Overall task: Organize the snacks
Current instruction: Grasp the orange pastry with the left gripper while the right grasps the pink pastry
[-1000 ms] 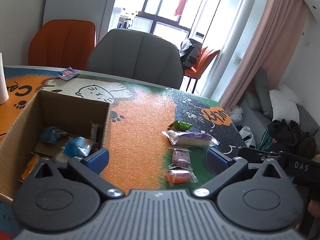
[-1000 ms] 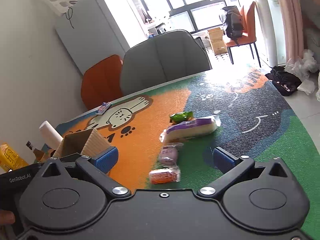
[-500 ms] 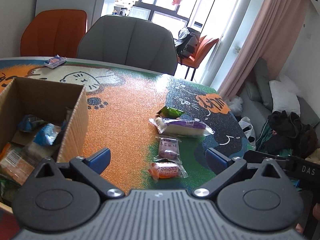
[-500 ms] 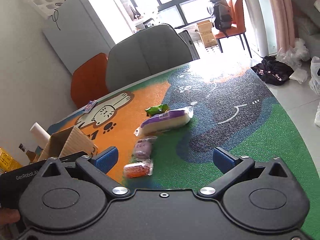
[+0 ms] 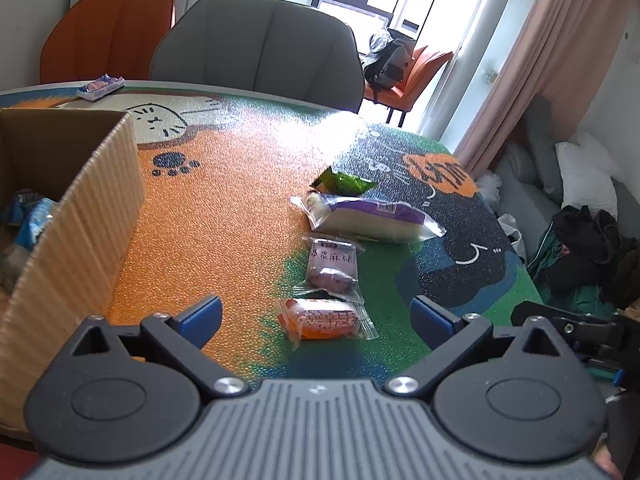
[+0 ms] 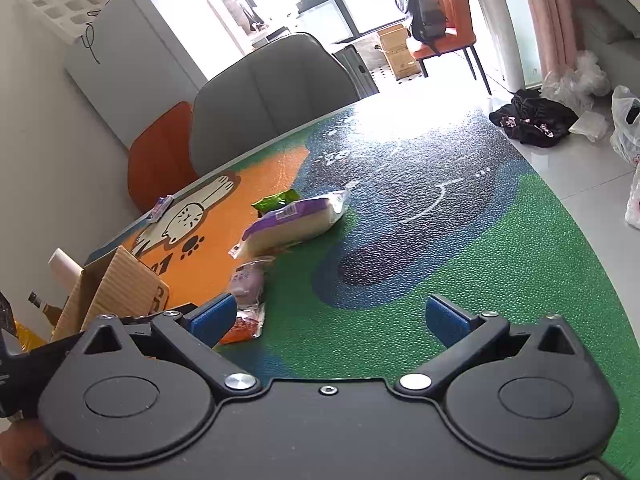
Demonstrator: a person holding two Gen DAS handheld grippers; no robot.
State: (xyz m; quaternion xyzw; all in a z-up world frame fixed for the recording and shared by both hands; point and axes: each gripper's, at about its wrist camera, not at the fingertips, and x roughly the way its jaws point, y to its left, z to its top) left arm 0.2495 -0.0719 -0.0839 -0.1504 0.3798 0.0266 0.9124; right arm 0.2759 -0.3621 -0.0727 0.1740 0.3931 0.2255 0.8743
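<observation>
Blue-padded fingers of the left gripper (image 5: 316, 316) stand spread wide and hold nothing; they hang low over the pebbled, cartoon-printed table mat (image 5: 224, 216). Between and just beyond the two pads lies the orange snack packet (image 5: 322, 319), a small block in clear, crimped film. Touching its far end is the purple snack packet (image 5: 331, 263), also film-wrapped, with printed characters on a pale label. Farther on, the long purple-and-white cake pack (image 5: 370, 219) lies crosswise, a soft rectangular slab in glossy wrap, and the crinkled green packet (image 5: 345, 183) sits just behind it. To the left stands the cardboard box (image 5: 76, 232), open-topped, its corrugated wall ribbed and tan; blue-wrapped snacks (image 5: 30, 216) lie inside. At the table's far edge rests a small blue-and-white packet (image 5: 100, 86), well apart from the others, with a grey padded chair (image 5: 260, 44) and an orange chair (image 5: 108, 36) behind.

Jaws of the right gripper (image 6: 328, 318) are likewise parted and empty, poised over the green part of the mat to the right of the snack row. Its left pad (image 6: 212, 316) overlaps the orange packet in view; whether they touch cannot be told. The black body of each tool is matte, with round pivot housings. A fingertip (image 6: 24, 440) shows at the lower left edge of the right wrist view.
</observation>
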